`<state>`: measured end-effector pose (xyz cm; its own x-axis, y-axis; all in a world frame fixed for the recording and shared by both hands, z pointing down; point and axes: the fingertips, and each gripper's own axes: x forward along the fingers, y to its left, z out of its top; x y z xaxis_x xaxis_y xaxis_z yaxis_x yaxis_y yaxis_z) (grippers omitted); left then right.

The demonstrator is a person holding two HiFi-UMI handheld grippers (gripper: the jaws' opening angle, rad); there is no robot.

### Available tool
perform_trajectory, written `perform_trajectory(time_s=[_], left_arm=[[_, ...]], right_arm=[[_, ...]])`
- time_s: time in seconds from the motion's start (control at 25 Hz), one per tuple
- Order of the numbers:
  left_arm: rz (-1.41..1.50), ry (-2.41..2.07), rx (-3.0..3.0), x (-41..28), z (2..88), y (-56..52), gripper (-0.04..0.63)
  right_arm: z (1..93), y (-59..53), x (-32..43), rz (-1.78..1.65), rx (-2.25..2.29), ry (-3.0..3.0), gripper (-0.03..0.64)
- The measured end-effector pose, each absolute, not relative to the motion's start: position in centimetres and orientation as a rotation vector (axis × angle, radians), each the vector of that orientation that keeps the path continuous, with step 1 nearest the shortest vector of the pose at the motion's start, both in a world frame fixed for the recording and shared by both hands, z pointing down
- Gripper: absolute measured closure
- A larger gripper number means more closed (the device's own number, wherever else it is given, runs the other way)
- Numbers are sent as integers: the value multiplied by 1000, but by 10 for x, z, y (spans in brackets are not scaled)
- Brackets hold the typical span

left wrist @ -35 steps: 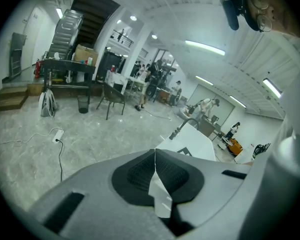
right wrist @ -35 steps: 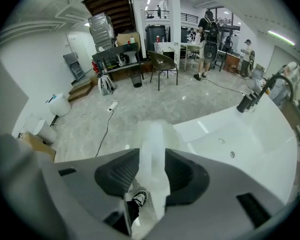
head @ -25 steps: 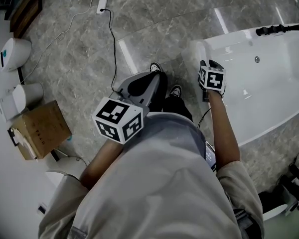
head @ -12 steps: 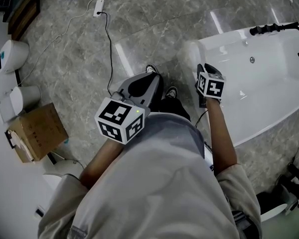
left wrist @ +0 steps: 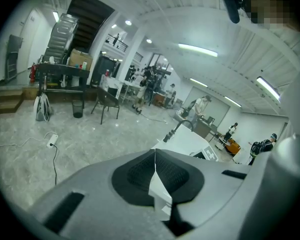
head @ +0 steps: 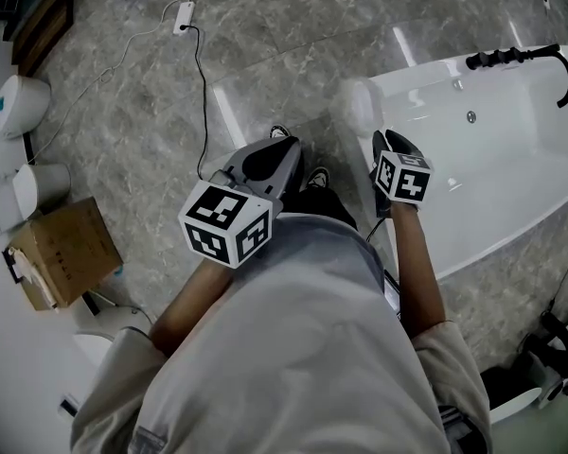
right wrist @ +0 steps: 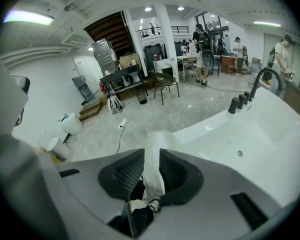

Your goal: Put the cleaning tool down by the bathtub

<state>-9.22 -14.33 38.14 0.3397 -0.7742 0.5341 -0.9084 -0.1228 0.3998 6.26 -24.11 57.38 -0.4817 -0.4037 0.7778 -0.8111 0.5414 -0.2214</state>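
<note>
Right gripper view shows the right gripper point(right wrist: 150, 160) with a pale, see-through cleaning tool point(right wrist: 157, 140) between its two jaws. The jaws have just been closing, and the pads look to press on the tool from both sides. The tool sticks up past the gripper's tips, just beside the round end of the white bathtub point(right wrist: 270, 129). The left gripper point(left wrist: 155, 154) has its jaws together. The only print is on a cardboard box point(head: 64, 252) far off to the left, and it is too small to read. The bathtub rim runs close by the right gripper, with a black tap point(head: 511, 57) at the far end. Ahead lies wide grey floor point(head: 151, 130), crossed by a thin black cable point(head: 204, 83) that runs from a white power strip point(head: 183, 14).
</note>
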Motion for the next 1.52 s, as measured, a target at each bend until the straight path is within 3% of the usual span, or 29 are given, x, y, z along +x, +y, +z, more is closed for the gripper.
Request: perform_trajectory(time_s=[1.52], left_arm=[[226,-1431,1960,-70,390,-114,586]], right_arm=[[445,-171,78,757,955,-2338,581]])
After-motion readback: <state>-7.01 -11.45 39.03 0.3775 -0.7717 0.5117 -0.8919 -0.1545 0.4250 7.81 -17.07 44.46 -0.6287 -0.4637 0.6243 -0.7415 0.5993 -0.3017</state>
